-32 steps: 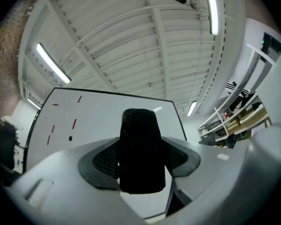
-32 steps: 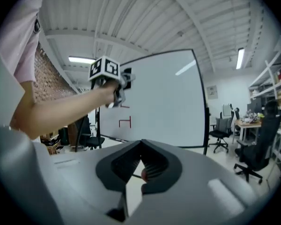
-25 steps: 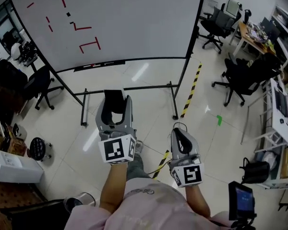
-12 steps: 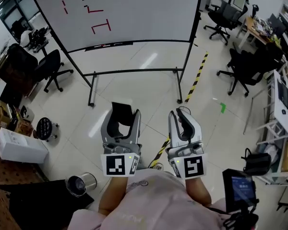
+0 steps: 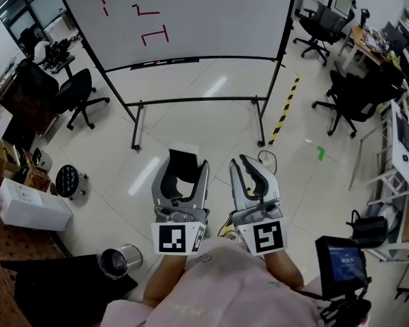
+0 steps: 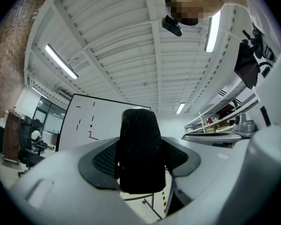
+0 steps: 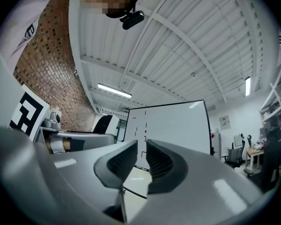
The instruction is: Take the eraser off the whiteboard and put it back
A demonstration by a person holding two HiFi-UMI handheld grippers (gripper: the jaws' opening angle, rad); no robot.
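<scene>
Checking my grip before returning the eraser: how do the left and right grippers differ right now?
The left gripper clamps the black eraser, while the right gripper is empty. The left's jaws stand wide apart; the right's have just opened a crack. Both point toward the whiteboard.

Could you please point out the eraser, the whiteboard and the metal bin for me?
eraser (image 6: 139,153), left gripper view, middle of its black face.
whiteboard (image 5: 218,19), head view, blank white surface.
metal bin (image 5: 131,256), head view, its shiny side.
</scene>
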